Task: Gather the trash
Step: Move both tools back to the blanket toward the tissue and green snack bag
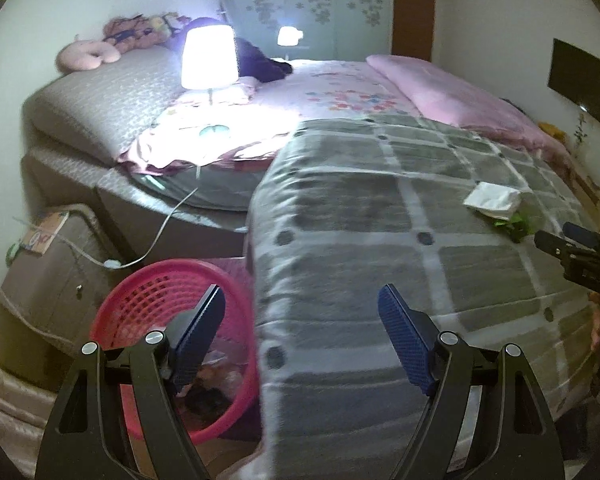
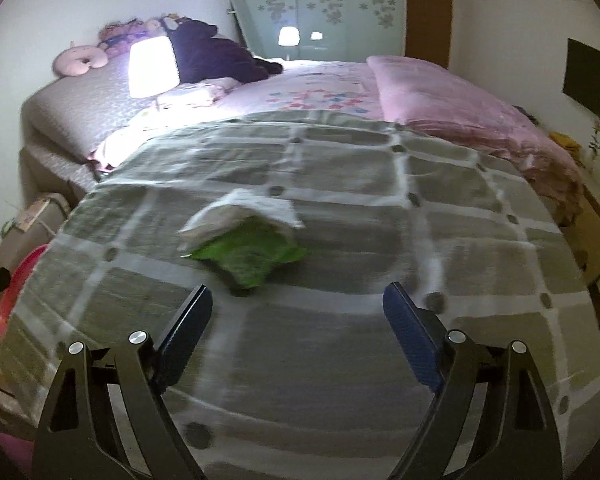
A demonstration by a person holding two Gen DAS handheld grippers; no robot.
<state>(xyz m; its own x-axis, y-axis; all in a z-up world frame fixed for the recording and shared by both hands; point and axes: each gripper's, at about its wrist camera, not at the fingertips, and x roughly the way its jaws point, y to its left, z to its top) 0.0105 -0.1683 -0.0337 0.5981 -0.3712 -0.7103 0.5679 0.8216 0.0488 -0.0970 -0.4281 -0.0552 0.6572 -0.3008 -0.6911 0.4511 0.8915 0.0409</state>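
Both hand-held grippers, left hand-held gripper (image 1: 302, 336) and right hand-held gripper (image 2: 298, 334), stand apart, empty. Just ahead of my right one, the crumpled white tissue (image 2: 244, 216) and green plastic wrapper (image 2: 250, 258) lie touching on the grey checked blanket (image 2: 340, 360). Closing there may pinch blanket, or leave the tissue behind, short of the pink plastic mesh basket (image 1: 140, 292).

The grey checked blanket (image 2: 340, 320) on the bed is soft, fuzzy cloth. The white tissue (image 2: 240, 212) looks like thin, crumpled paper, and the green wrapper (image 2: 252, 258) under it looks crinkly. The pink basket (image 1: 140, 292) at lower left is shiny plastic with holes. Each tool has matt black plastic arms, silver metal bolts and bumpy blue pads (image 1: 404, 344).
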